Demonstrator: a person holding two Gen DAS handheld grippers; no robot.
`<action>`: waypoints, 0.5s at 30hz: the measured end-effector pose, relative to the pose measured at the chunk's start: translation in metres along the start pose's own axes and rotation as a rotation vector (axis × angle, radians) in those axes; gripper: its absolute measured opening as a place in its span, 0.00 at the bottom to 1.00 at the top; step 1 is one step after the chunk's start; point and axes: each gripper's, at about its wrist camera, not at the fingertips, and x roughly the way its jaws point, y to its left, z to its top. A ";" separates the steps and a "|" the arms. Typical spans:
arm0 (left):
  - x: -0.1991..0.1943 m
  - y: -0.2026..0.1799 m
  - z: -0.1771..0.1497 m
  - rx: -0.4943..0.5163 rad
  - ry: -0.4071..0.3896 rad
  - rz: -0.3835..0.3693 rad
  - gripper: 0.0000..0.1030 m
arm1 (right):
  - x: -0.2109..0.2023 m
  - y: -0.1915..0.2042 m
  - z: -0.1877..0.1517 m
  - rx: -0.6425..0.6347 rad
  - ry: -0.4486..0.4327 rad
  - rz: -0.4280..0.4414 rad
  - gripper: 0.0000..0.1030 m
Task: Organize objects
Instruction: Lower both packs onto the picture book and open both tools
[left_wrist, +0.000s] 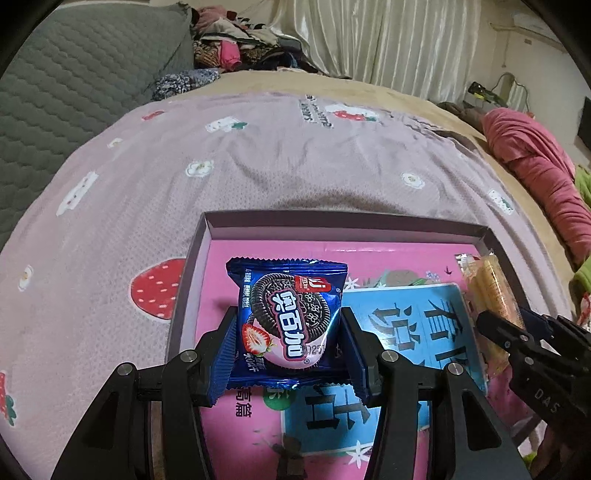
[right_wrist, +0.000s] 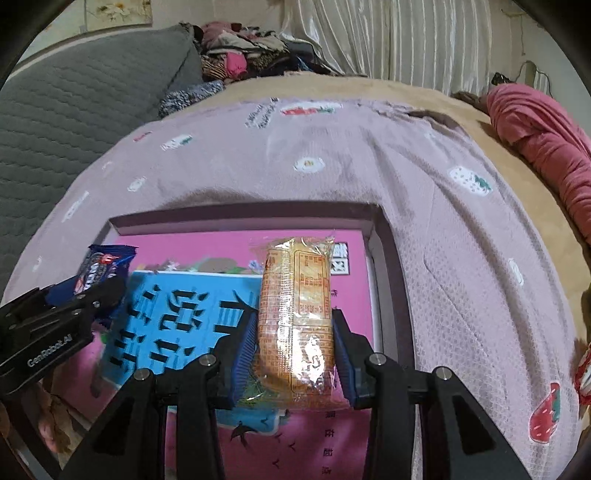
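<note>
My left claw (left_wrist: 287, 334) is covering the lower edge of the blue cookie packet (left_wrist: 291, 317), and the box (left_wrist: 332, 226) is running off the bottom of my left wrist view. In my right wrist view the wafer pack (right_wrist: 295, 321) is hiding part of the blue printing on the box floor, and its small text is staying unreadable to me.

Left gripper (left_wrist: 288, 332) and right gripper (right_wrist: 295, 343): matte black linkage arms, round silver pivot screws, ribbed blue pads (right_wrist: 243, 354) inside the fingers (left_wrist: 364, 354). White "GenRobot.AI" lettering on the left gripper's side, "DAS" on the right gripper's.
</note>
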 end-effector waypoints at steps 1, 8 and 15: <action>0.002 0.000 -0.001 -0.001 0.001 -0.009 0.52 | 0.004 -0.002 0.000 0.007 0.010 0.000 0.39; 0.012 -0.002 -0.002 0.002 0.032 0.001 0.53 | 0.012 -0.003 -0.001 0.006 0.034 -0.009 0.40; 0.008 -0.001 -0.002 -0.001 0.027 0.000 0.63 | 0.011 -0.001 -0.003 0.008 0.039 0.002 0.40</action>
